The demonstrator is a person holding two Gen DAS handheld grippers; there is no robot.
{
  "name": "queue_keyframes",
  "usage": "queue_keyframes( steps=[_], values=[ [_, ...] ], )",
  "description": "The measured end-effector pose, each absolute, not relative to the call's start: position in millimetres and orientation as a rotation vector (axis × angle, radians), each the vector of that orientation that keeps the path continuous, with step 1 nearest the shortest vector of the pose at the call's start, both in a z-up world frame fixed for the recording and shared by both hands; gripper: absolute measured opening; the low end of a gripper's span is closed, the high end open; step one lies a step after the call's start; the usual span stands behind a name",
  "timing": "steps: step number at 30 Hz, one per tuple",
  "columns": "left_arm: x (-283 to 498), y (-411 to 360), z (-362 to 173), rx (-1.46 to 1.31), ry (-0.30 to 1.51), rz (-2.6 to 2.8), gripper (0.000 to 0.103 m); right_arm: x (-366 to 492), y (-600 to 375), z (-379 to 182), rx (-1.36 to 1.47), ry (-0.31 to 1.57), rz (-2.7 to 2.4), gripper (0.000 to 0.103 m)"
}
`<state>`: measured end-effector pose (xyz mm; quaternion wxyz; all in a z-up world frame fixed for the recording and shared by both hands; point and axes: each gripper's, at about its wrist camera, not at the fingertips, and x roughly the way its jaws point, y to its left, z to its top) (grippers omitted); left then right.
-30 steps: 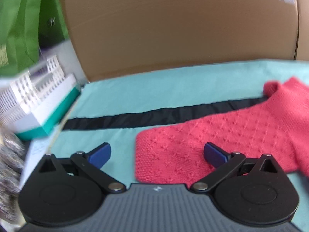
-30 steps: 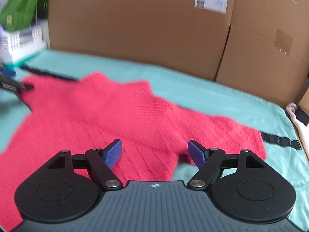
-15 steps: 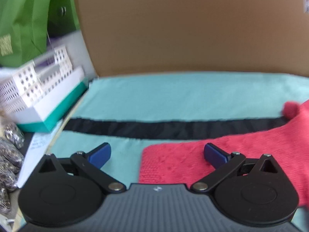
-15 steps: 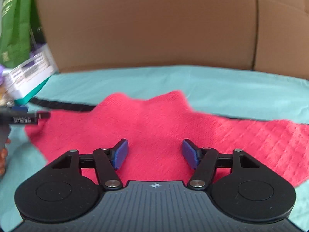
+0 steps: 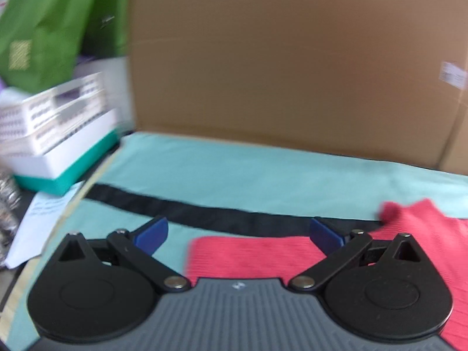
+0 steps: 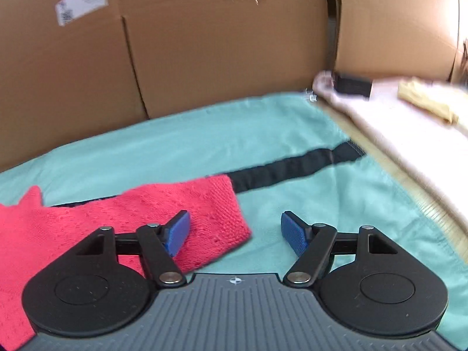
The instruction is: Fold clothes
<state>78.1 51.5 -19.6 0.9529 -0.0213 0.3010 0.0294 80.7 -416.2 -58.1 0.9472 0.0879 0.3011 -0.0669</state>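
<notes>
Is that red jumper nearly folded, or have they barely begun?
Barely begun, it seems. Done: the red knitted sweater lies spread on the teal cloth, with no fold visible. In hand: nothing; the left tongs and right tongs are open, each over a sleeve end. Left: apparently all the folding.

A red knit sweater [image 5: 257,254] lies flat on a teal cloth [image 5: 234,175]. In the left wrist view one sleeve end shows as a straight-edged strip, its cuff edge facing left, and the fabric runs off to the right, where it rises to a small peak just over a black band [image 5: 204,213] in the cloth. In the right wrist view the other sleeve [image 6: 181,204] reaches rightward and ends in a squared cuff, its knit texture of small raised stitches visible. Its upper edge lies along the black band and covers part of it. The sweater spreads wider to the left, out of the picture.
</notes>
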Motion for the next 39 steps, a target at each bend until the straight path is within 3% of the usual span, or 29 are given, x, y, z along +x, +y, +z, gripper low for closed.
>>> queue_keyframes(
  steps=[3, 4, 5, 7, 8, 16, 22, 28, 39],
  values=[
    [74, 36, -19, -0.026, 0.61, 0.015, 0.102, 82, -435, -63, 0.2, 0.618, -0.192, 0.061],
    [73, 35, -20, -0.036, 0.615, 0.011, 0.102, 82, -440, -64, 0.206, 0.619, -0.205, 0.037],
    [73, 35, -21, -0.051, 0.62, 0.004, 0.102, 82, -441, -63, 0.211, 0.618, -0.199, 0.026],
    [72, 34, -22, -0.08, 0.628, -0.012, 0.102, 83, -443, -62, 0.221, 0.616, -0.187, 0.011],
    [71, 33, -22, -0.094, 0.632, -0.02, 0.102, 84, -444, -61, 0.226, 0.615, -0.181, 0.009],
    [80, -42, -17, 0.028, 0.626, -0.205, 0.102, 79, -451, -53, 0.298, 0.576, -0.133, 0.008],
    [92, -94, -42, 0.161, 0.682, -0.248, 0.102, 66, -428, -16, 0.301, 0.482, -0.023, 0.008],
    [95, -89, -52, 0.106, 0.717, -0.246, 0.102, 68, -362, 9, 0.257, 0.474, 0.164, 0.008],
    [77, -31, -46, -0.036, 0.705, -0.189, 0.102, 83, -246, -18, 0.186, 0.578, 0.41, 0.008]
  ],
)
